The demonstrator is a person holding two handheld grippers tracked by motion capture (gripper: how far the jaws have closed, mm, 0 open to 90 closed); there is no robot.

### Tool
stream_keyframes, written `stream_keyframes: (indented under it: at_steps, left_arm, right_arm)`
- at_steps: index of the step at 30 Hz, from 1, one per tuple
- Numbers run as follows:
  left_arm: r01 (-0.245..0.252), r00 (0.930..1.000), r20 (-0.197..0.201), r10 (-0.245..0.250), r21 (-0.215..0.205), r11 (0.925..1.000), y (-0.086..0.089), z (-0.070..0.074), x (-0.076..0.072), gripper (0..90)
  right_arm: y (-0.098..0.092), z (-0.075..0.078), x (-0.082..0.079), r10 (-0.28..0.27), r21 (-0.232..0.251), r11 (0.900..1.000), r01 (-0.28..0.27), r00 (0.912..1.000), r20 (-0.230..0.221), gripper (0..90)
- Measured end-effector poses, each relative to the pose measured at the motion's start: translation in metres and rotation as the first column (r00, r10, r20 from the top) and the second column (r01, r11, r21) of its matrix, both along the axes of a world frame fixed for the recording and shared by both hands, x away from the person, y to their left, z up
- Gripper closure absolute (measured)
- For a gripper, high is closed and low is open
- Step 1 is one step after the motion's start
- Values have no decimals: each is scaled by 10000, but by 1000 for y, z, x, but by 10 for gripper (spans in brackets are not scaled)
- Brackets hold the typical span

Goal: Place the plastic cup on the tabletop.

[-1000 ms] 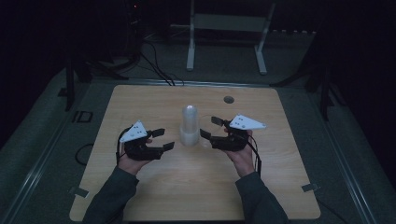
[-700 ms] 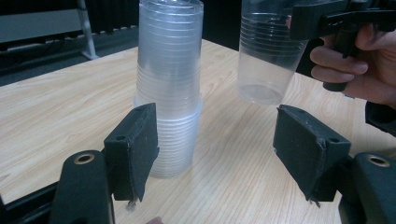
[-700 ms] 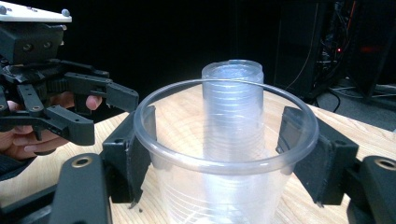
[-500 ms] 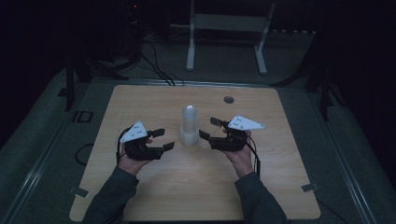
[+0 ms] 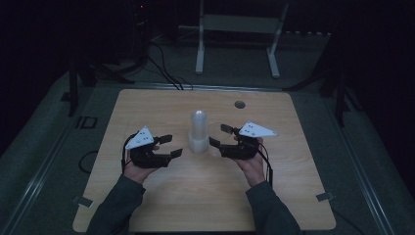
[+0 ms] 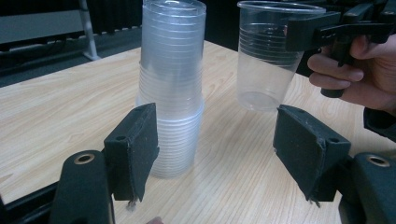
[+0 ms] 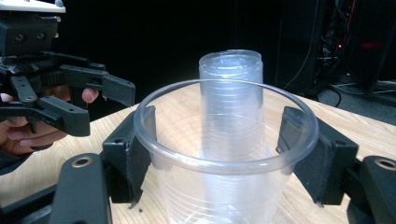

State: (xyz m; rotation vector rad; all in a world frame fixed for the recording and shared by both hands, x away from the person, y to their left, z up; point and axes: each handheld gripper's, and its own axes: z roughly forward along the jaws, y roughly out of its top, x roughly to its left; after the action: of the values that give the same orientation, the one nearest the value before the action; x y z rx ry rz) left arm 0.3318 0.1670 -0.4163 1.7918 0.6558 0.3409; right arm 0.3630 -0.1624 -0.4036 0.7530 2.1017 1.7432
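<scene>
A tall stack of clear plastic cups (image 5: pixel 198 132) stands upside down in the middle of the wooden table (image 5: pixel 147 107). My right gripper (image 5: pixel 219 135) is just right of the stack and is shut on a single clear cup (image 7: pixel 224 186), held upright with a pad (image 7: pixel 140 149) on each side below its rim. The left gripper view has this cup (image 6: pixel 266 60) beside the stack (image 6: pixel 173 84), its base at or just above the tabletop. My left gripper (image 5: pixel 173 146) is open on the stack's left, a short way off, with nothing between its pads (image 6: pixel 135 149).
A round dark hole (image 5: pixel 239 104) sits in the table behind the right gripper. Beyond the far edge stand a white metal frame (image 5: pixel 235 29) and floor cables (image 5: pixel 161 68). Bare wood lies in front of both hands.
</scene>
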Motion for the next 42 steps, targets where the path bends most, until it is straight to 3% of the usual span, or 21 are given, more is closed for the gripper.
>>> stream_keyframes:
  at_steps: [42]
  left_arm:
    - [12, 10000, 4, -12, 38, 10000, -1, 0, 0, 308]
  right_arm:
    - [-5, -26, 10, -335, -401, 9987, 323, 9990, -309, 281]
